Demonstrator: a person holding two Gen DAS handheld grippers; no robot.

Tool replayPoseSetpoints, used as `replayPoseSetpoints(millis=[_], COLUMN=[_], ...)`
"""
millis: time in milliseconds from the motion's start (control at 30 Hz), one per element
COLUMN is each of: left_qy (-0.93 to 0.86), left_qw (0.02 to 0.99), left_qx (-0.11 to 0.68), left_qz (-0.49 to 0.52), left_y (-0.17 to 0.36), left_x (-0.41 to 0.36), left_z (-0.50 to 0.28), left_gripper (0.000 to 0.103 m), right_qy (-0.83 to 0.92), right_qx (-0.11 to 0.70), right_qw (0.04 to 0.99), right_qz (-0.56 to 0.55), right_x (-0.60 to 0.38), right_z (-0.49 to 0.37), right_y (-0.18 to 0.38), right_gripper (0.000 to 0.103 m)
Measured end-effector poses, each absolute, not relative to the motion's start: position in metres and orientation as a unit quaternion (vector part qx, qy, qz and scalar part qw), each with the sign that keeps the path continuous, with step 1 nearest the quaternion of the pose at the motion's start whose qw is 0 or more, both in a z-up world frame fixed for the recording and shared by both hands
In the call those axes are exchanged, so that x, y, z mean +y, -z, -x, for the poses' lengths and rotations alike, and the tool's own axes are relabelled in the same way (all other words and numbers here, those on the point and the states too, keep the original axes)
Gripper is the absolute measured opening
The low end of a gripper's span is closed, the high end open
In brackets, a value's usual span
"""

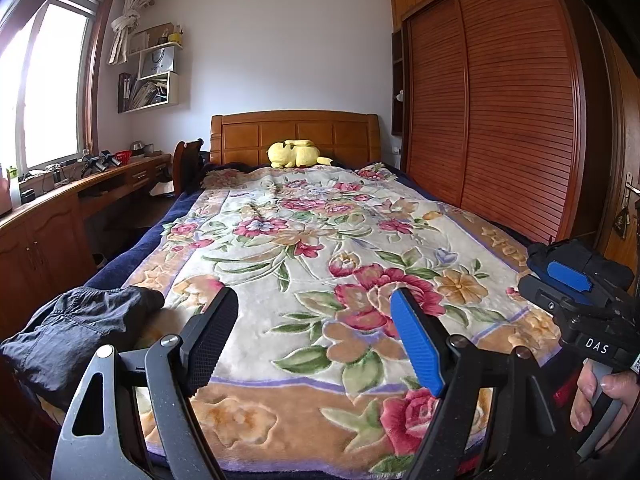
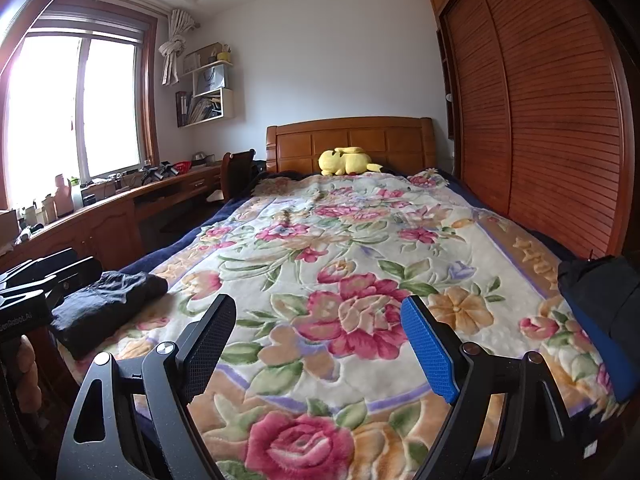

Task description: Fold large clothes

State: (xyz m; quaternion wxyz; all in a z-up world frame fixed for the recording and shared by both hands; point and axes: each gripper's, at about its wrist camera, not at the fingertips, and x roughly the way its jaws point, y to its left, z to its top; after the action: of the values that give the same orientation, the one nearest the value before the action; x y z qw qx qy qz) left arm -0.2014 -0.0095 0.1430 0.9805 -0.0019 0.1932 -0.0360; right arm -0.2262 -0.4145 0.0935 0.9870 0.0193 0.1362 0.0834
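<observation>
A folded dark garment (image 1: 80, 328) lies on the near left corner of the bed, also seen from the right wrist (image 2: 104, 304). A black and blue garment (image 2: 600, 308) is bunched at the bed's near right edge. My left gripper (image 1: 314, 294) hovers over the floral blanket (image 1: 320, 240) at the foot of the bed, open with nothing between its pads. My right gripper (image 2: 318, 302) is beside it on the right, also open and empty above the blanket (image 2: 340, 248). A hand (image 1: 600, 396) holds the right gripper's handle.
A yellow plush toy (image 1: 298, 154) rests against the wooden headboard (image 1: 296, 132). A slatted wooden wardrobe (image 1: 500, 120) runs along the bed's right side. On the left are a long wooden desk (image 1: 80, 196) under the window and a chair (image 1: 186, 166).
</observation>
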Motion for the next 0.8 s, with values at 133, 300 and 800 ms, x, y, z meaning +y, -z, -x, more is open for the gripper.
replayPoseSetpoints(millis=[133, 300, 800], left_qy=[0.036, 0.036, 0.036], left_qw=[0.981, 0.981, 0.981], left_qx=[0.193, 0.193, 0.191], left_qz=[0.002, 0.001, -0.001], left_y=[-0.1431, -0.1429, -0.1443], left_x=[-0.01, -0.0095, -0.0101], left_z=[0.2016, 0.2017, 0.2046], left_gripper=[0.079, 0.079, 0.079], right_qy=[-0.084, -0.084, -0.083], right_qx=[0.137, 0.138, 0.136], right_qw=[0.987, 0.987, 0.987], right_qz=[-0.02, -0.02, -0.022], right_x=[-0.4155, -0.415, -0.4128], right_z=[0.2262, 0.2262, 0.227], right_y=[-0.0925, -0.0925, -0.0932], right_gripper=[0.086, 0.086, 0.086])
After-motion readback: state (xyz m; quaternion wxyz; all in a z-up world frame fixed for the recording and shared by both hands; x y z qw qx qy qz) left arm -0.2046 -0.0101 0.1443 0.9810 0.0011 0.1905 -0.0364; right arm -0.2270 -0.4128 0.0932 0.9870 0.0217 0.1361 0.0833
